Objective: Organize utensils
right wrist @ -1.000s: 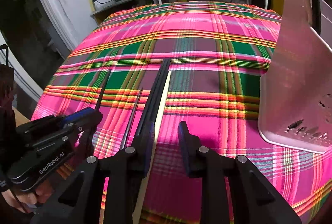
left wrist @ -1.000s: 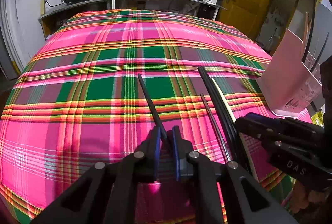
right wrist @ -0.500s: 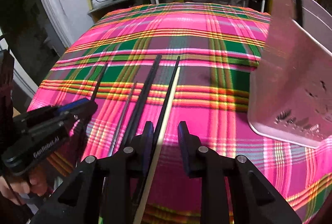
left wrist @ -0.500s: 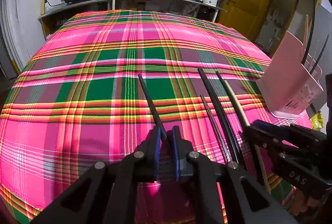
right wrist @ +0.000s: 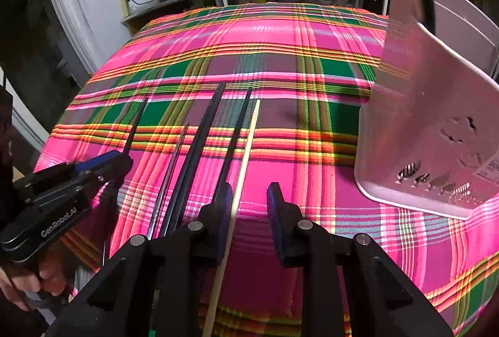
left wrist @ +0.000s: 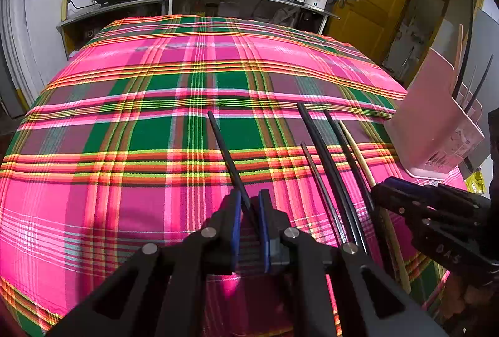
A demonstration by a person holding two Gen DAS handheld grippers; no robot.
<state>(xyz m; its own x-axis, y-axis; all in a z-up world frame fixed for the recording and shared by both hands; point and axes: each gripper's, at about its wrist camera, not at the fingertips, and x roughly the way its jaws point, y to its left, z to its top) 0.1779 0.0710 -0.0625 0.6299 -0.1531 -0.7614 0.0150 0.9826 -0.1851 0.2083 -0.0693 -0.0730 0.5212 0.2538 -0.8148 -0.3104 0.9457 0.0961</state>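
Our left gripper (left wrist: pixel 249 206) has its jaws clamped on one black chopstick (left wrist: pixel 223 146), while our right gripper (right wrist: pixel 249 202) stands with jaws apart around the pale wooden chopstick (right wrist: pixel 246 149), the other loose sticks lying just left of it on the plaid desk (right wrist: pixel 280 56). We judge the wooden stick may roll or skid aside as the jaws close, or drag the neighbouring black one (right wrist: pixel 234 137) along, well short of the pink holder (right wrist: pixel 430 118) at right. We read "GenRobot.AI" on the left gripper and "DAS" on the right.
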